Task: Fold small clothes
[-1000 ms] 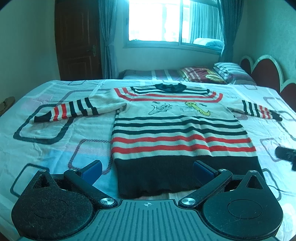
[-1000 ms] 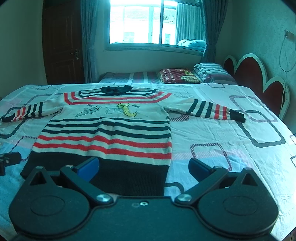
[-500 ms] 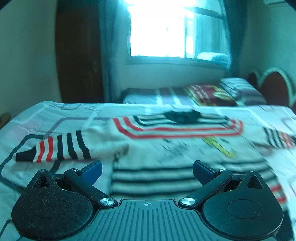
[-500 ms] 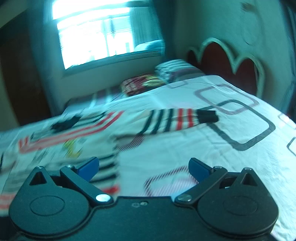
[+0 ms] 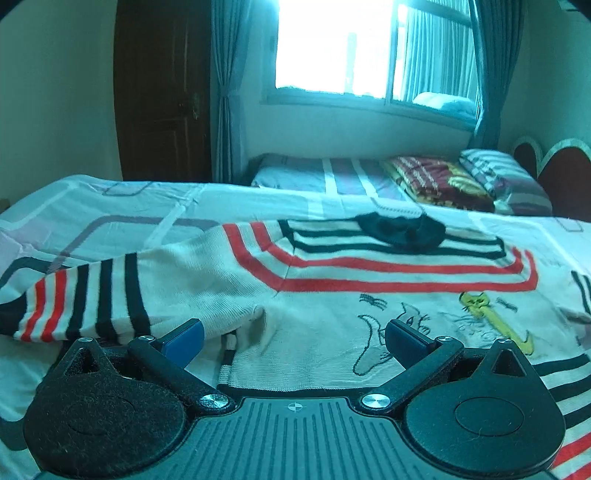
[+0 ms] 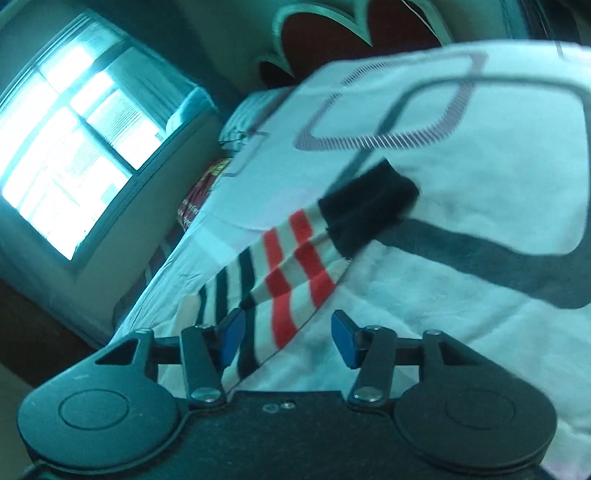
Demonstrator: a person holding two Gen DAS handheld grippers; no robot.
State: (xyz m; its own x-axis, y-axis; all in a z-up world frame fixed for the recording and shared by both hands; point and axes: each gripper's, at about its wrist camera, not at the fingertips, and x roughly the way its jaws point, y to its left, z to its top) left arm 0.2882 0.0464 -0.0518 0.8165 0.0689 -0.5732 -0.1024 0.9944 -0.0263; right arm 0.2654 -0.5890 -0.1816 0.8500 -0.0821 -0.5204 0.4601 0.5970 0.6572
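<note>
A cream sweater (image 5: 332, 306) with red and black stripes, a black collar and cartoon drawings lies flat on the bed. In the left wrist view my left gripper (image 5: 293, 338) stands open low over the armpit, where the left sleeve (image 5: 96, 306) meets the body. In the right wrist view the camera is rolled. The right sleeve (image 6: 295, 254) with its black cuff (image 6: 365, 206) runs between the fingers of my right gripper (image 6: 286, 338). Its jaws are closing around the sleeve, and a gap still shows beside the right pad.
The bed sheet (image 5: 110, 225) is white with rounded-rectangle outlines. A second bed (image 5: 332, 177) with folded blankets and a striped pillow (image 5: 502, 177) lies beyond, under a bright window. A red scalloped headboard (image 6: 351, 33) is at the right. A dark door (image 5: 162, 92) stands at the left.
Both grippers swept forward from the hem up the bed, the left to the armpit, the right out to the right sleeve. The right view has rolled and its jaws have narrowed.
</note>
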